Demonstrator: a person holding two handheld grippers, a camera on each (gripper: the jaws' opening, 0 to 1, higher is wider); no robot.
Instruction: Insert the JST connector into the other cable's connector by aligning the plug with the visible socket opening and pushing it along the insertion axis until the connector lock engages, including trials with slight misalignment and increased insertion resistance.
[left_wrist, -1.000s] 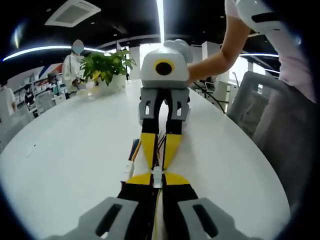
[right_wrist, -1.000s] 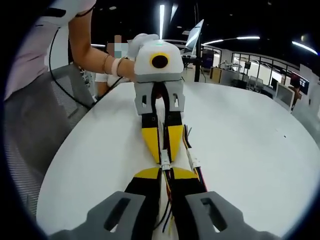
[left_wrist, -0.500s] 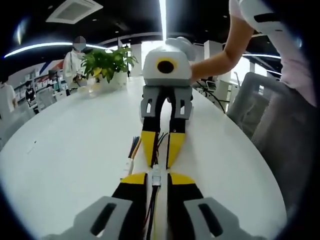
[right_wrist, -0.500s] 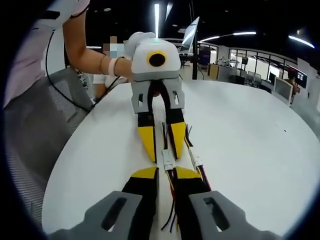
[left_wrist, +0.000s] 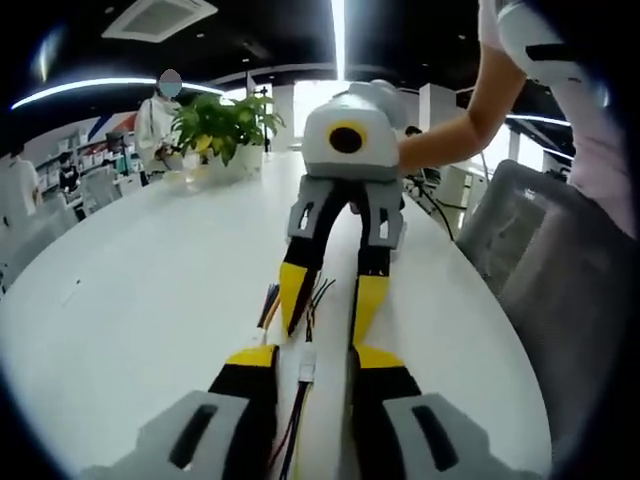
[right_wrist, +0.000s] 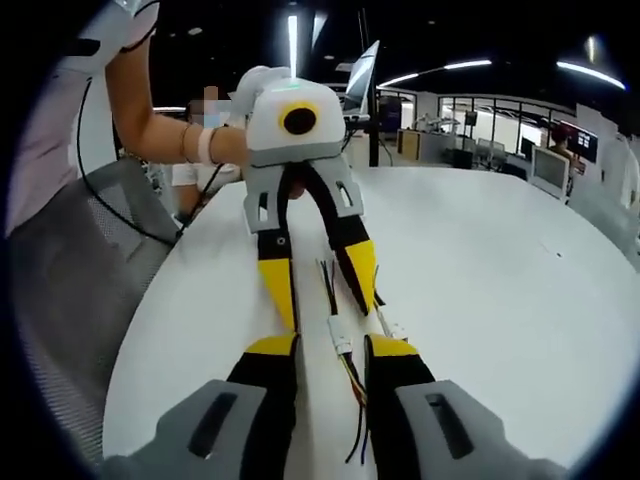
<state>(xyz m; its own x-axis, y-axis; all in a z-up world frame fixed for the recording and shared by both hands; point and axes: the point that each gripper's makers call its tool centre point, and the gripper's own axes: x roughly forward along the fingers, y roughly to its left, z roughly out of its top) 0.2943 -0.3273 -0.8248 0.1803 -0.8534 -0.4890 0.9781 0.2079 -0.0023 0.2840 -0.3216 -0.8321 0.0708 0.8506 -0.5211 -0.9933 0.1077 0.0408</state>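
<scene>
The white JST connector (left_wrist: 306, 365) lies on the white table (left_wrist: 150, 280), its wires running out toward both grippers. The same connector (right_wrist: 340, 335) looks like two housings joined end to end. My left gripper (left_wrist: 313, 358) is open, its yellow-tipped jaws standing either side of the connector without touching it. My right gripper (right_wrist: 331, 347) is open too, straddling the connector from the opposite end. Each faces the other: the right gripper (left_wrist: 325, 330) shows ahead in the left gripper view, the left gripper (right_wrist: 327, 312) ahead in the right gripper view.
A spare cable with coloured wires (left_wrist: 268, 300) and a white plug (right_wrist: 390, 325) lies just beside the jaws. A potted plant (left_wrist: 215, 125) stands at the table's far end. A grey mesh chair (right_wrist: 70, 270) sits by the table edge, where a person's arm (left_wrist: 450, 140) reaches in.
Both grippers were shut on the connector halves a second ago. Their jaws have since spread wide and let go, leaving the connector lying on the table between them.
</scene>
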